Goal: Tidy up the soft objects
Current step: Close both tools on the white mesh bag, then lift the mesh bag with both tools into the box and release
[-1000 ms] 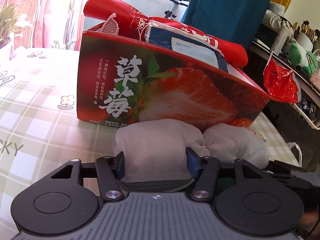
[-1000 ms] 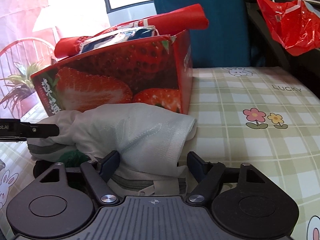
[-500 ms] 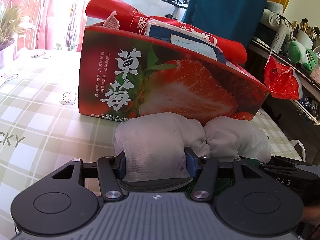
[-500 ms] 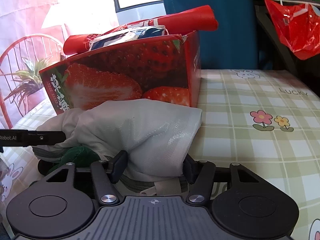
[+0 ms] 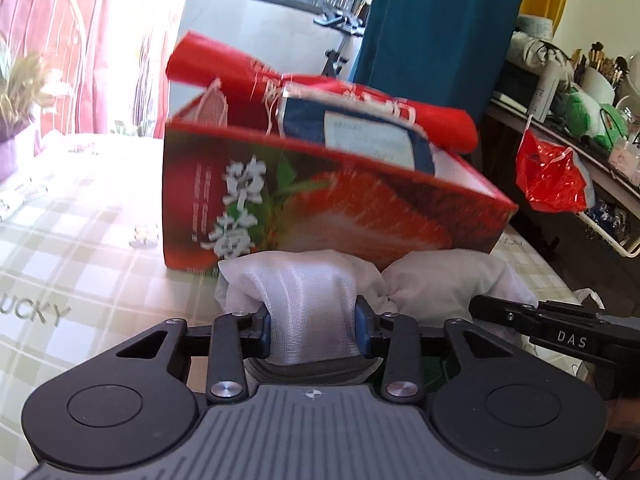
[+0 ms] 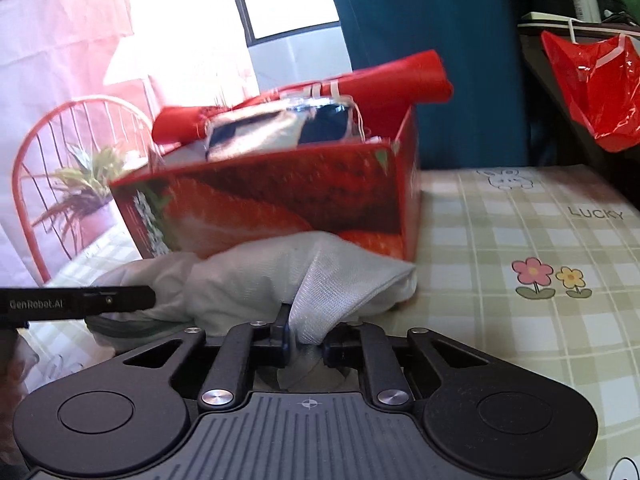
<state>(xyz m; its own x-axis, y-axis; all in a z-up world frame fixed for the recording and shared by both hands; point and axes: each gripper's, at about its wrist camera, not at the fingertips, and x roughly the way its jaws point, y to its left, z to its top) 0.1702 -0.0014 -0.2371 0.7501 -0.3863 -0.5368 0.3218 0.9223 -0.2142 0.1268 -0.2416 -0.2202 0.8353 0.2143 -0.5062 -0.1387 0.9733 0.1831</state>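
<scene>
Left wrist view, left to right: a potted plant (image 5: 18,96) stands at 9 o'clock at the far edge of the checked tabletop (image 5: 80,248). The strawberry box (image 5: 304,216), printed with white characters, stands at centre on the tabletop; a rolled red bag (image 5: 320,92) and a blue-and-white packet (image 5: 360,136) lie across its open top. Directly in front of the box, touching its lower face, lies the white mesh bundle (image 5: 316,300), pinched at its middle into two lobes. The left tongs (image 5: 312,326) are clamped on the left lobe, both blue pads pressed into the fabric. At 3 o'clock a black finger of the right tongs (image 5: 560,336) reaches in against the right lobe. A red plastic bag (image 5: 552,176) hangs from a shelf at 2 o'clock. Right wrist view, left to right: a red wire chair (image 6: 60,168) and the plant (image 6: 84,184) sit at 9 to 10 o'clock; a finger of the left tongs (image 6: 80,302) enters at 9 o'clock against the bundle. The box (image 6: 280,208) stands at 12 o'clock with the bundle (image 6: 288,280) against its base. The right tongs (image 6: 306,346) are closed tight on a gathered fold of the mesh, fingers nearly together. The tabletop (image 6: 520,320) runs out to 3 o'clock, and the red plastic bag (image 6: 596,88) hangs at 2 o'clock.
</scene>
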